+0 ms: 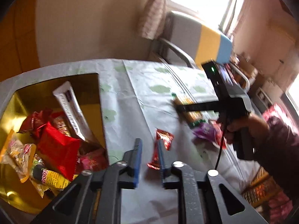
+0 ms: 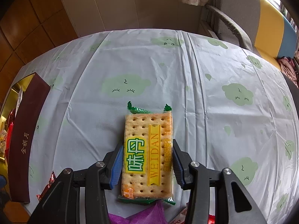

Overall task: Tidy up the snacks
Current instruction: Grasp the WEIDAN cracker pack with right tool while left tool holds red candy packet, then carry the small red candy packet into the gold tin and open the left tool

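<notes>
A gold-lined box (image 1: 87, 85) at the left holds several snack packets, among them a red pouch (image 1: 58, 147) and a long white bar (image 1: 71, 110). My left gripper (image 1: 148, 143) is open just right of the box, with a small red packet (image 1: 163, 145) against its right finger. My right gripper (image 2: 148, 147) straddles a green-and-yellow cracker packet (image 2: 147, 156) lying on the tablecloth; its pads touch the packet's sides. The same packet shows under that gripper in the left wrist view (image 1: 188, 108).
The table wears a pale blue cloth (image 2: 168, 71) with green clouds. Purple and red packets (image 1: 205, 132) lie near the right hand. The box's maroon wall (image 2: 26, 134) stands at the left. A grey chair (image 2: 235, 16) stands behind the table.
</notes>
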`<state>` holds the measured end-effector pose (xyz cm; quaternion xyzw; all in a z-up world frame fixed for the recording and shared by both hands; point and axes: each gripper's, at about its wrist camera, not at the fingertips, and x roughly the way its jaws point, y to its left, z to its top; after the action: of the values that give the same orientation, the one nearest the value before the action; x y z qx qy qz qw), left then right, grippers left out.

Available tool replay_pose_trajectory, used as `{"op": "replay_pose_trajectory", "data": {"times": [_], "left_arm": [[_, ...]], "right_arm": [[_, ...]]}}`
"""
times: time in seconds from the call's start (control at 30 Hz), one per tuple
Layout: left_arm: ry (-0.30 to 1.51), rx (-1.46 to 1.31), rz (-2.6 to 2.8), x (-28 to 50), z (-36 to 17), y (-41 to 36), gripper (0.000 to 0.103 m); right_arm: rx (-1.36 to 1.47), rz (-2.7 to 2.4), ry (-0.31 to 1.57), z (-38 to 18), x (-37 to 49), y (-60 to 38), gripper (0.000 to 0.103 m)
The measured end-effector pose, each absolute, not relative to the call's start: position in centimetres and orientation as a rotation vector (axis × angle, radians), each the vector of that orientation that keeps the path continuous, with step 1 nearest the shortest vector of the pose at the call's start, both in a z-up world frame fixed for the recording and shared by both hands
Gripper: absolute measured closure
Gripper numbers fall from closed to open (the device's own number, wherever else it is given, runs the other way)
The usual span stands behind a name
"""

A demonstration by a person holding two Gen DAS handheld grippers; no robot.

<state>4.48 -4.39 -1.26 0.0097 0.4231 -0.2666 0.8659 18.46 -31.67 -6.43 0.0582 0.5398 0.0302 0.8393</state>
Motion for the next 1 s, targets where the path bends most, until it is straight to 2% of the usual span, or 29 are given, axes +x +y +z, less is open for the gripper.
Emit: {"op": "replay_pose_trajectory", "data": {"times": [0.03,0.07,0.1,0.23,0.33,0.37,0.4,0.47,0.53,0.67,0.8,1.0], "left_arm": [[0.894,0.043,-0.58,4.5,-1.4,-4.9,0.063],[0.898,0.073,-0.607,4.6,-1.6,-5.5,0.05],[0.906,0.106,-0.617,4.8,-1.9,-6.2,0.044],[0.977,0.234,-0.629,5.7,-4.0,-8.9,0.044],[1.031,0.3,-0.624,6.5,-6.0,-10.7,0.046],[1.041,0.319,-0.617,6.6,-6.5,-11.0,0.057],[1.07,0.342,-0.608,6.8,-7.4,-11.5,0.077],[1.03,0.35,-0.603,6.5,-7.4,-11.7,0.081],[1.029,0.309,-0.605,6.3,-7.0,-11.4,0.082],[0.934,0.134,-0.619,5.4,-3.1,-8.4,0.082],[0.8,-0.041,-0.495,5.5,1.7,-1.8,0.081],[0.803,-0.205,-0.197,8.6,2.0,8.2,0.081]], "right_arm": [[0.123,0.066,1.14,-6.4,18.4,-31.7,0.055],[0.126,0.07,1.139,-6.4,18.3,-31.8,0.055],[0.128,0.074,1.137,-6.4,18.2,-31.8,0.055],[0.132,0.09,1.126,-6.3,17.9,-32.1,0.055],[0.13,0.097,1.124,-6.3,17.8,-32.2,0.055],[0.126,0.099,1.124,-6.3,17.8,-32.3,0.055],[0.123,0.101,1.125,-6.3,17.8,-32.3,0.055],[0.117,0.102,1.125,-6.2,17.7,-32.3,0.055],[0.106,0.104,1.125,-6.2,17.7,-32.1,0.055],[0.1,0.105,1.121,-6.1,17.5,-32.0,0.055],[0.088,0.103,1.11,-6.1,17.3,-31.8,0.055],[0.061,0.086,1.107,-6.2,17.1,-31.4,0.055]]}}
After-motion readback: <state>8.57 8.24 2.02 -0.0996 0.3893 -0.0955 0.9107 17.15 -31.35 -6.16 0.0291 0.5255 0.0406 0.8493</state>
